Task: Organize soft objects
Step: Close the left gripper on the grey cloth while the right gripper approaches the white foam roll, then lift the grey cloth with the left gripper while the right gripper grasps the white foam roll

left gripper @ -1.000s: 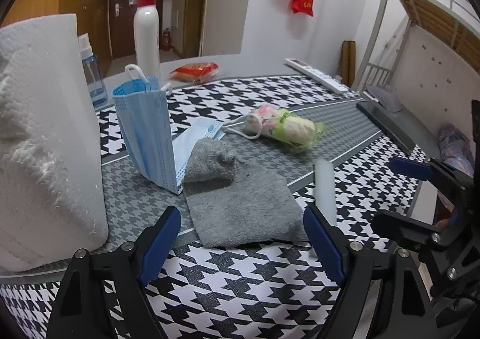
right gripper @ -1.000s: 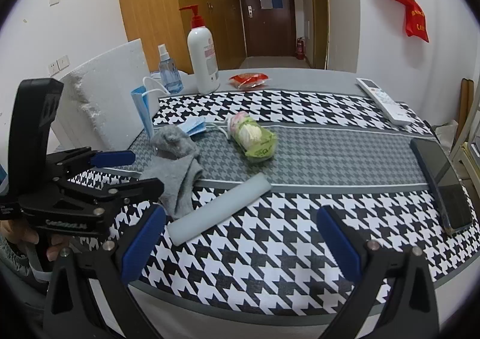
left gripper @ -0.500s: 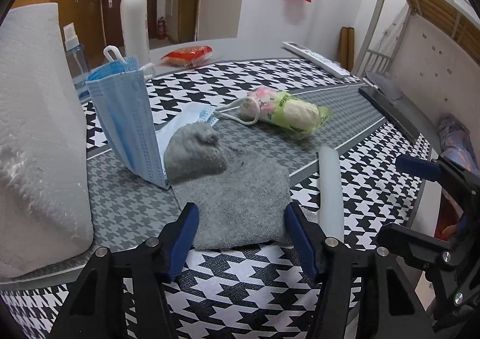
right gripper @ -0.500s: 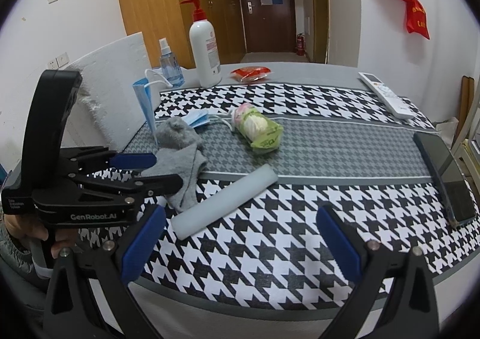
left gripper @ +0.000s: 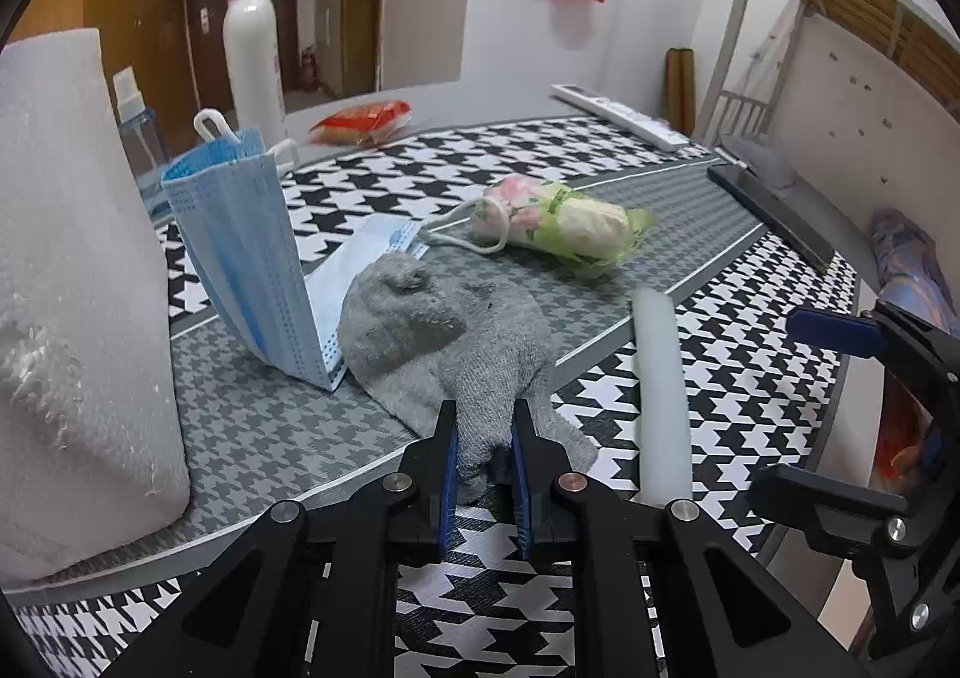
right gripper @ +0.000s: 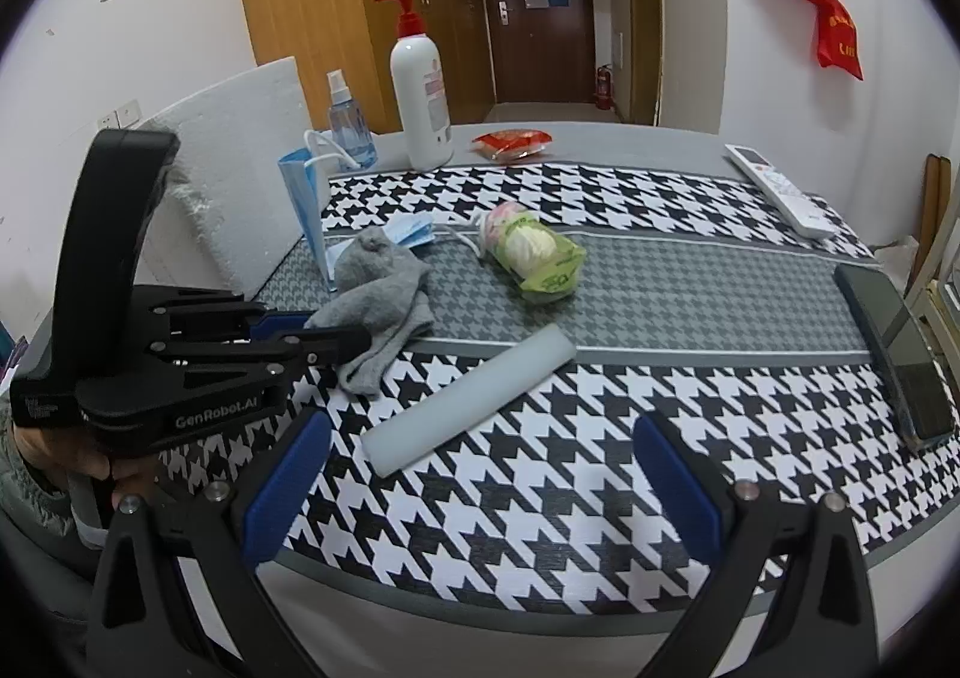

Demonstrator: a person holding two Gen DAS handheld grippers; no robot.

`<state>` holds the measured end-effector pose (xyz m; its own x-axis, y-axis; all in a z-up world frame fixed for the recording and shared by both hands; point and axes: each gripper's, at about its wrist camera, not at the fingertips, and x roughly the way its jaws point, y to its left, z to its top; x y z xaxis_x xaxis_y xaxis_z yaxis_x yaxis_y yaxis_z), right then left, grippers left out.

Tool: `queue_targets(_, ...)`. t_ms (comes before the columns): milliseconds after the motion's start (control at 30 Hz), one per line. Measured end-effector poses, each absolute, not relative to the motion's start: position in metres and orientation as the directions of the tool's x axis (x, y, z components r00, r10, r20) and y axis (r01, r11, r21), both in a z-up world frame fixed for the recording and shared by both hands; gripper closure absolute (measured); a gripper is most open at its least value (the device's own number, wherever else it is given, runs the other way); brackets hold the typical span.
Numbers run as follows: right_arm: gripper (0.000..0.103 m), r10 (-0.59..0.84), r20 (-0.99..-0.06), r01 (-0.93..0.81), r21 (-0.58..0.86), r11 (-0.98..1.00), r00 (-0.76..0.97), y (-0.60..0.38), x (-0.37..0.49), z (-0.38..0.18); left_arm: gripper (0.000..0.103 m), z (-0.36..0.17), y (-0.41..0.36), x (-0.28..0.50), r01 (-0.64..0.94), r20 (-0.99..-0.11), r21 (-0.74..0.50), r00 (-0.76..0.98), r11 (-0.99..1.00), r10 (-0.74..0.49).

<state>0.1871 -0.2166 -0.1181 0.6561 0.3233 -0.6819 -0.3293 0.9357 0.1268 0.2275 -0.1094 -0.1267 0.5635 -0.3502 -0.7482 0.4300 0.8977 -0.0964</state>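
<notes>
The left gripper (left gripper: pixel 485 459) is closing its blue-padded jaws on the near end of the crumpled grey knitted sock (left gripper: pixel 447 339), and the fabric is already bunched between the pads. The sock lies near the front edge of the houndstooth-patterned table (right gripper: pixel 600 498), towards its left side, its far end touching the blue pleated face mask (left gripper: pixel 252 258). So the step in hand looks like the pick-up of the sock; next it wants a clean lift that does not drag the mask along, then a place to put it.

The right gripper (right gripper: pixel 480 489) hangs with jaws wide and nothing between them, above the front edge, near the pale foam cylinder (right gripper: pixel 468 399).

The right wrist view shows the left gripper from the side, with the person's hand (right gripper: pixel 90 462) gripping it; the left wrist view alone shows fabric pinched between the pads.
</notes>
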Motion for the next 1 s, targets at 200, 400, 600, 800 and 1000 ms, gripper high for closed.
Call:
queue_targets(200,0.001,0.283,-0.7,-0.292,0.11,0.95,0.656,-0.206,0.189,-0.121,0.087,-0.115,-0.099,0.219,0.437,-0.694,-0.116,0.607,0.892,-0.387)
queue_targets(400,0.001,0.217,-0.73,-0.233,0.081,0.969,0.648,-0.191,0.195,-0.126,0.087,-0.111,-0.093,0.213,0.442,-0.666,-0.133,0.623,0.887,-0.411)
queue_targets(600,0.015,0.165,-0.748,-0.201,0.043,0.979,0.643,-0.179,0.198,-0.129,0.087,-0.109,-0.084,0.207,0.435,-0.648,-0.143,0.638,0.889,-0.416)
queue_targets(800,0.037,0.145,-0.771,-0.171,0.048,0.984,0.62,-0.176,0.202,-0.135,0.087,-0.105,-0.08,0.205,0.432,-0.625,-0.144,0.658,0.89,-0.42)
queue_targets(1000,0.046,0.152,-0.781,-0.181,0.05,0.982,0.606,-0.169,0.202,-0.137,0.087,-0.105,-0.08,0.203,0.435,-0.618,-0.141,0.663,0.889,-0.423)
